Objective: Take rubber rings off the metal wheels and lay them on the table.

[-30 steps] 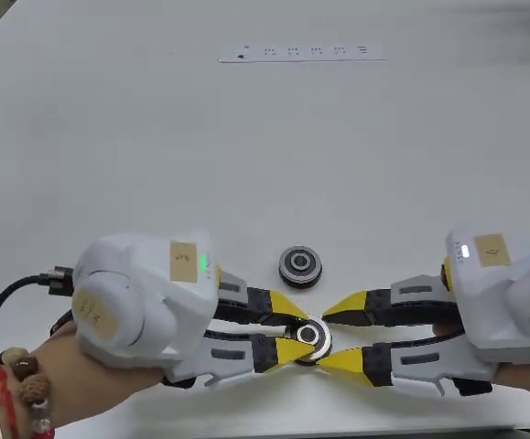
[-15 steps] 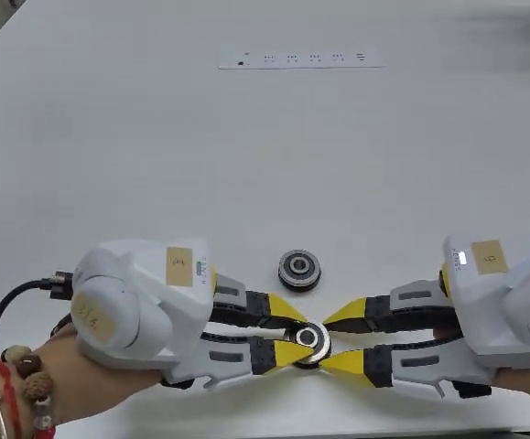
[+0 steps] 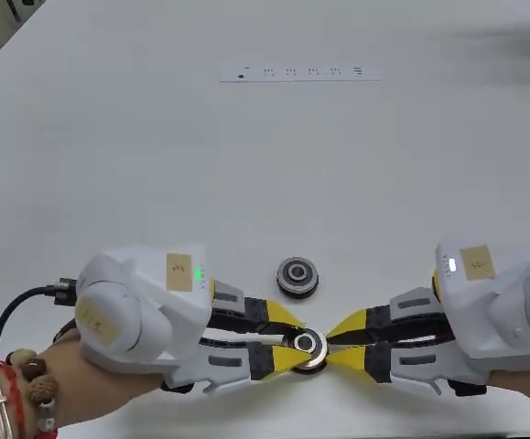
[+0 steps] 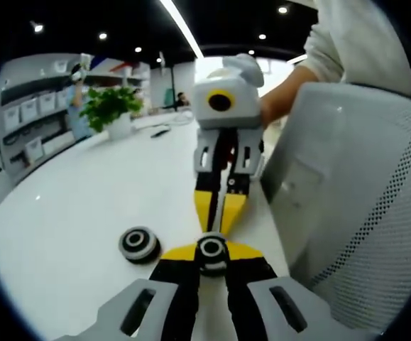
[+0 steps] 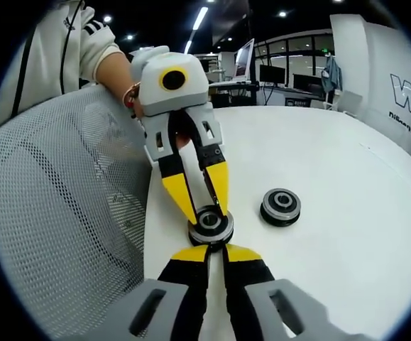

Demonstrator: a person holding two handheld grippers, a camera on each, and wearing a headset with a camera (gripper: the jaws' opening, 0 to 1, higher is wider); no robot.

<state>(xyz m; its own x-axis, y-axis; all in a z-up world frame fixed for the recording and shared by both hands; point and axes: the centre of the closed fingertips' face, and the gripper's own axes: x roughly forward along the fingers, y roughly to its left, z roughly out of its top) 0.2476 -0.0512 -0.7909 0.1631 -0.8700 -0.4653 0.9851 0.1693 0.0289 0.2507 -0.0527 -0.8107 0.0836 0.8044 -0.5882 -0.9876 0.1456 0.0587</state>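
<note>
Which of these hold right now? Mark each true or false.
1. The left tool and the right tool meet at one wheel, the near wheel. True.
2. The far wheel is stacked on the near wheel. False: it lies flat on the table, apart from the near wheel and beyond it.
3. The far wheel has a black ring around it. True.
4. The left tool's jaws are spread wide, clear of the near wheel. False: they clamp it from both sides.
5. The power strip lies between the two tools. False: it lies at the table's far side.
</note>
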